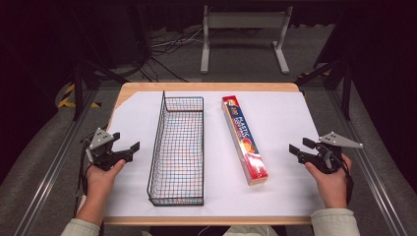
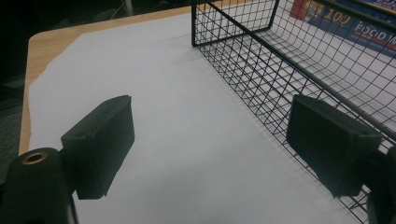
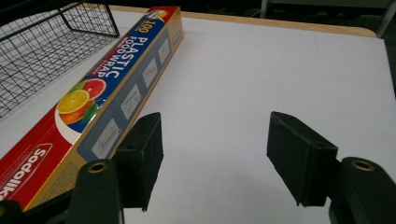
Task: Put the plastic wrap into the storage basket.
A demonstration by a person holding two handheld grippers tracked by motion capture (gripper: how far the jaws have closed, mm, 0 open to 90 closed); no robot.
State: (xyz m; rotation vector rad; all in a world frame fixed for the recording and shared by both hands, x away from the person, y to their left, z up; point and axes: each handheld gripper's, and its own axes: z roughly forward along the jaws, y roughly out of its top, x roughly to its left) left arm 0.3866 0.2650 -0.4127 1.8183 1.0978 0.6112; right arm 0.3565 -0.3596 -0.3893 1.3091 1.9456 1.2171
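Note:
A long box of plastic food wrap (image 1: 244,139) (image 3: 88,109) lies flat on the white sheet, right of centre, running from far to near. A black wire basket (image 1: 178,147) (image 2: 299,56) stands to its left, with nothing in it. My left gripper (image 1: 127,142) (image 2: 210,144) hovers open at the basket's left side, its right jaw close to the wire wall. Over bare sheet to the right of the box, my right gripper (image 1: 302,145) (image 3: 215,158) is open, with nothing between its jaws.
The white sheet (image 1: 280,118) covers most of the wooden table (image 1: 206,87). Behind the table stand a grey metal frame (image 1: 243,29) and loose cables (image 1: 167,44) on the floor. Metal rails (image 1: 39,177) run along both sides of the table.

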